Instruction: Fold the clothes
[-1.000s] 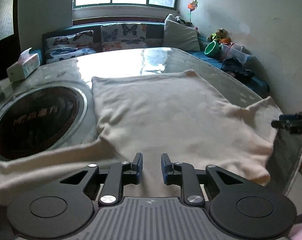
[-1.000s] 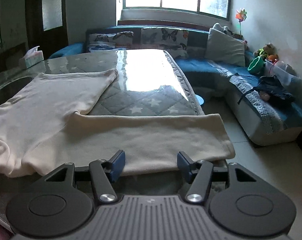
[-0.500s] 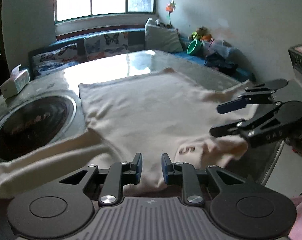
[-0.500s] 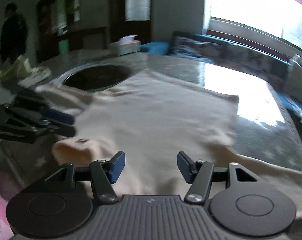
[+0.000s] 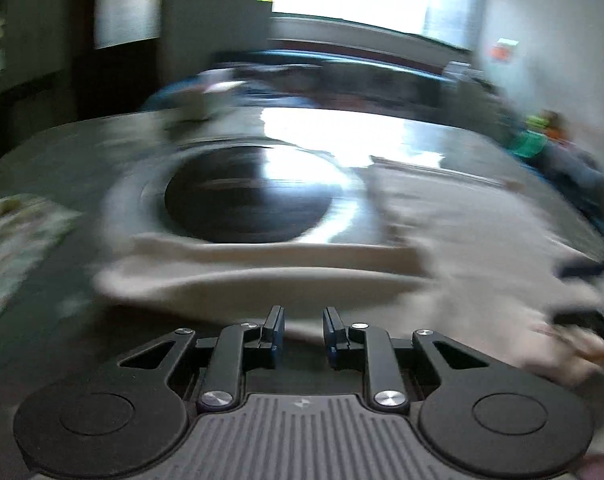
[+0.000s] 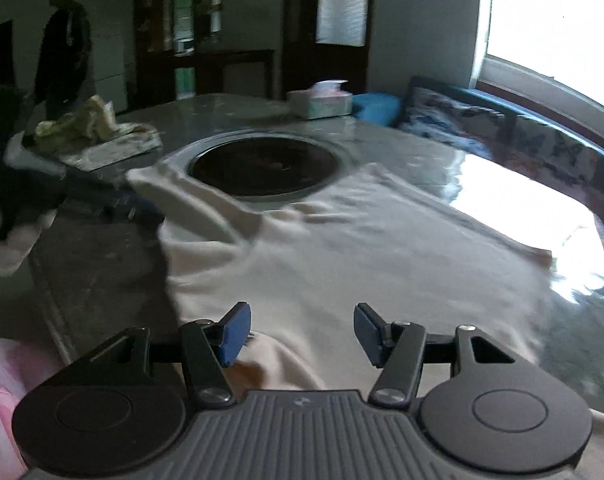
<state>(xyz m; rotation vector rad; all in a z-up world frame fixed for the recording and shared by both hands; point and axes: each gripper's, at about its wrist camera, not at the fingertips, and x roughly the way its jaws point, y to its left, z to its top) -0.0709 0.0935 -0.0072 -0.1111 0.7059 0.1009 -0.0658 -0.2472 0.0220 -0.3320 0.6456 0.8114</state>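
Lying flat on the table (image 6: 102,264), your cream shirt (image 6: 341,248) has one sleeve (image 5: 242,256) bent along the round black plate (image 6: 262,164). Your right gripper (image 6: 302,330) hangs low over the shirt w/ jaws wide apart, holding nothing. Your left gripper (image 5: 302,326) sits by the sleeve edge, jaws a bit apart, nothing between. That view's blurry. Tissue box (image 6: 321,102) is far back.

Glossy counter (image 6: 381,140) with round dark recessed plate (image 6: 264,164). Tissue box (image 6: 321,100) at far edge. Crumpled bag on paper (image 6: 86,132) at left. Sofa with butterfly cushions (image 6: 461,124) under window (image 6: 561,20). Person (image 6: 64,40) standing in background.
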